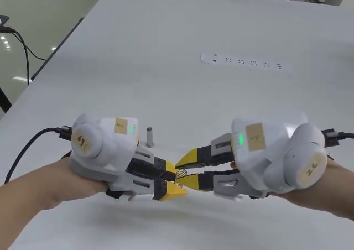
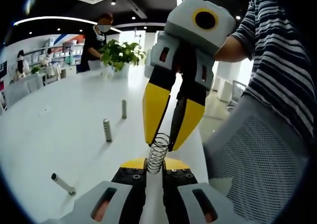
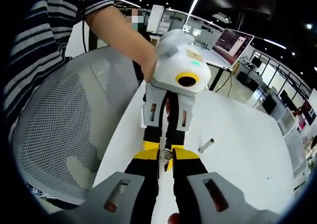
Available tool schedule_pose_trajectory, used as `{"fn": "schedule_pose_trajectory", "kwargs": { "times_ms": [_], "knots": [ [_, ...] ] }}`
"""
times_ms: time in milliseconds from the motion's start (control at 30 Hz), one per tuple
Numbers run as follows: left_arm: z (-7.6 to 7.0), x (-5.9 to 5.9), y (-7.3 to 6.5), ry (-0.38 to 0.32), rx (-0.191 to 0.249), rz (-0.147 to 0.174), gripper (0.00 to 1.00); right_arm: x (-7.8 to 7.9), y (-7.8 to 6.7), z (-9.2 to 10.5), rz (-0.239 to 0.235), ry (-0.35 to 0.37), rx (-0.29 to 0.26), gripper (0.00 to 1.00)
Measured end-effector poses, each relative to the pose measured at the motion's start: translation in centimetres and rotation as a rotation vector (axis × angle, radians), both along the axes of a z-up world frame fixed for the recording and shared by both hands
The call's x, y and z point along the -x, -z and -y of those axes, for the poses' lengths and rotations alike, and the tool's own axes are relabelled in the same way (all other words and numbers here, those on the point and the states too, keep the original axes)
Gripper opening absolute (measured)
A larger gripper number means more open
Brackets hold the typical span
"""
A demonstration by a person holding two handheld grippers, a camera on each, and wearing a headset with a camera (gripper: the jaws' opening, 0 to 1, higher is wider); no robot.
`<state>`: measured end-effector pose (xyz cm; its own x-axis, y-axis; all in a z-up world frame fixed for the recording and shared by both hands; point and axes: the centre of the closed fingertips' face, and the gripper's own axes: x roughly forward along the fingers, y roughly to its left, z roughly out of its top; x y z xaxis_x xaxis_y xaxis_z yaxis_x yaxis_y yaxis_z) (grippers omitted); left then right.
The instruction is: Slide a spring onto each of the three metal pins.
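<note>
Spring: the small coiled steel spring (image 2: 157,152) is low centre in the head view, off the table, bridging the two claws.
Left claw: the left gripper (image 2: 153,165) is pinched narrow on the coil's near end, I'd guess to keep it from flopping.
Right claw: the right gripper (image 3: 166,160) is squeezed narrow on the far end. Looks like a handover or regrip to me.
Pins: a bare grey metal pin (image 2: 62,183) lies lower left in the left gripper view. The nearer upright pin (image 2: 107,130) and the farther upright pin (image 2: 124,109) look ribbed, so maybe sprung already.
Table: white workbench (image 1: 166,51).

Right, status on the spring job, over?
Left gripper and right gripper tip to tip, both shut on one spring. One sprung pin, one bare pin beyond. Nothing blocking.
</note>
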<state>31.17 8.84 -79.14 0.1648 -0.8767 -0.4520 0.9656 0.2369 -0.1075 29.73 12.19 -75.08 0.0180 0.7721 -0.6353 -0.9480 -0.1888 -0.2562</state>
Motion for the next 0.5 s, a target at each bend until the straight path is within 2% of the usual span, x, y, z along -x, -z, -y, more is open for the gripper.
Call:
{"fn": "schedule_pose_trajectory", "kwargs": {
  "times_ms": [267, 500],
  "knots": [
    [-0.20, -0.23, -0.05, -0.017, -0.006, -0.007, 0.07, 0.06, 0.00, -0.06, 0.024, -0.012, 0.013, 0.07],
    [-0.40, -0.25, 0.12, -0.034, -0.022, -0.015, 0.14, -0.03, 0.17, 0.05, 0.033, -0.013, 0.022, 0.07]
  ]
}}
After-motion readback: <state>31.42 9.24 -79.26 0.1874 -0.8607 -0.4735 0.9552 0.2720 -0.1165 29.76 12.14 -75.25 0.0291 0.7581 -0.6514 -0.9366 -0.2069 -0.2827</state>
